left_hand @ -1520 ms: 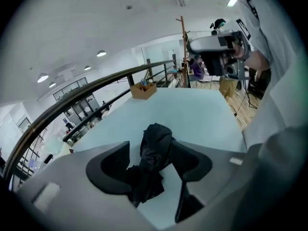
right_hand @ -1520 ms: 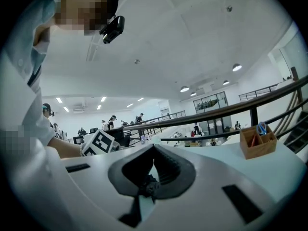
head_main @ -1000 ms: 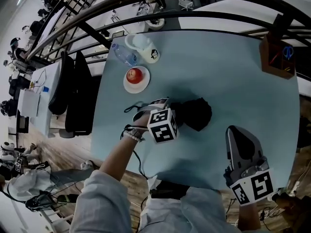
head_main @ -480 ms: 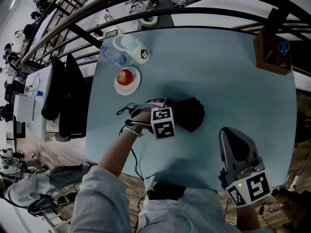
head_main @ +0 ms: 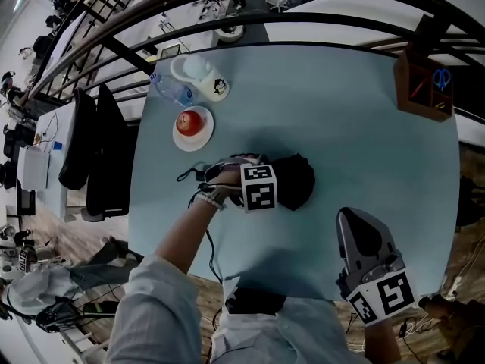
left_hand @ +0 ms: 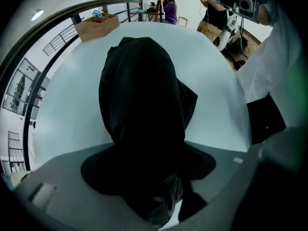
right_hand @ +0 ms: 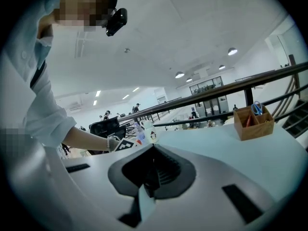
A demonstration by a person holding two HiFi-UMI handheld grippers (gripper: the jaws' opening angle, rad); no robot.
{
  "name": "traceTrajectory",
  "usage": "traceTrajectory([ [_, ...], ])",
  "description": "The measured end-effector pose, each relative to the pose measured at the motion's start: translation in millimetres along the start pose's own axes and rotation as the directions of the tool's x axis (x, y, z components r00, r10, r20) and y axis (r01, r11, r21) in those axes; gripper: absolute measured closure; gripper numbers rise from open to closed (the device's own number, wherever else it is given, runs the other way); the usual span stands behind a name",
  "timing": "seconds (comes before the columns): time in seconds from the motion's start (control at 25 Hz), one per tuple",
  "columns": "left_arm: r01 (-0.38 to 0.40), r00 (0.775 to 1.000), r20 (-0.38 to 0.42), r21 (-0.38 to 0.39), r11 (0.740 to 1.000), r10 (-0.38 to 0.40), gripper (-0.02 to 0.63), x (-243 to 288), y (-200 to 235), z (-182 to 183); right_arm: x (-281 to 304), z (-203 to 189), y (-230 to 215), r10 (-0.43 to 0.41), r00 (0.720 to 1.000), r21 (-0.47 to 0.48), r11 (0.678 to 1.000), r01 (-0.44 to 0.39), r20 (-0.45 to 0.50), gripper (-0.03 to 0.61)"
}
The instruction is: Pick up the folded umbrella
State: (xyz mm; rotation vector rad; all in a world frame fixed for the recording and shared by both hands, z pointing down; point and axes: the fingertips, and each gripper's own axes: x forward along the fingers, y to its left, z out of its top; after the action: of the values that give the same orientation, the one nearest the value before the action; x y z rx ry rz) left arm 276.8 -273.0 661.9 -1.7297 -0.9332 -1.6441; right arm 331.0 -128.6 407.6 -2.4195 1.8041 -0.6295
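Observation:
The folded black umbrella [head_main: 299,179] lies in the middle of the pale blue table [head_main: 356,105]. My left gripper [head_main: 261,189] points straight down over its left end, marker cube on top. In the left gripper view the umbrella [left_hand: 142,100] fills the middle and runs down into the left gripper [left_hand: 159,198]. The jaws stand wide on either side of it, open, and I see no pad pressing on the fabric. My right gripper [head_main: 358,224] hovers by the table's near right edge, apart from the umbrella. Its fingers [right_hand: 148,174] meet with nothing between them.
A red apple on a white plate [head_main: 182,138], a water bottle [head_main: 168,88] and a white mug [head_main: 201,73] stand at the far left. A wooden box [head_main: 423,83] with scissors sits at the far right corner. A black cord [head_main: 194,177] lies by my left hand. Railings ring the table.
My left gripper has sunk onto the umbrella's left end. The right gripper has dropped a little near the front edge.

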Motion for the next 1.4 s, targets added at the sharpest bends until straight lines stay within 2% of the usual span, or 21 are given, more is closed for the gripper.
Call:
traceTrajectory([
  [0.2, 0.023, 1.0, -0.011, 0.036, 0.999, -0.023, 0.31, 1, 1, 2, 1, -3, -3, -0.019, 1.0, 0.014, 1.0, 0.019, -0.001, 0.58],
  [0.48, -0.038, 0.999, 0.023, 0.099, 0.994, 0.036, 0.324, -1, 1, 4, -2, -2, 6, -0.027, 1.0, 0.007, 1.0, 0.027, 0.014, 0.58],
  [0.64, -0.075, 0.995, 0.074, 0.078, 0.994, 0.069, 0.327, -2, 4, 5, -8, -2, 9, -0.035, 0.999, -0.001, 0.999, 0.035, 0.024, 0.58],
  [0.8, -0.154, 0.979, 0.132, 0.0, 0.988, 0.152, 0.327, -17, 12, 5, -15, 0, 19, -0.048, 0.998, -0.01, 0.999, 0.048, 0.033, 0.579],
  [0.92, -0.19, 0.959, 0.201, -0.074, 0.979, 0.201, 0.327, -38, 17, 8, -19, 2, 26, -0.054, 0.998, -0.015, 0.998, 0.055, 0.04, 0.58],
  [1.12, -0.17, 0.908, 0.346, -0.207, 0.963, 0.235, 0.327, -76, 15, 18, -25, 5, 39, -0.058, 0.997, -0.025, 0.998, 0.06, 0.056, 0.58],
  [1.4, -0.177, 0.81, 0.48, -0.35, 0.92, 0.338, 0.327, -127, 7, 13, -37, 15, 61, -0.078, 0.993, -0.057, 0.995, 0.084, 0.093, 0.58],
])
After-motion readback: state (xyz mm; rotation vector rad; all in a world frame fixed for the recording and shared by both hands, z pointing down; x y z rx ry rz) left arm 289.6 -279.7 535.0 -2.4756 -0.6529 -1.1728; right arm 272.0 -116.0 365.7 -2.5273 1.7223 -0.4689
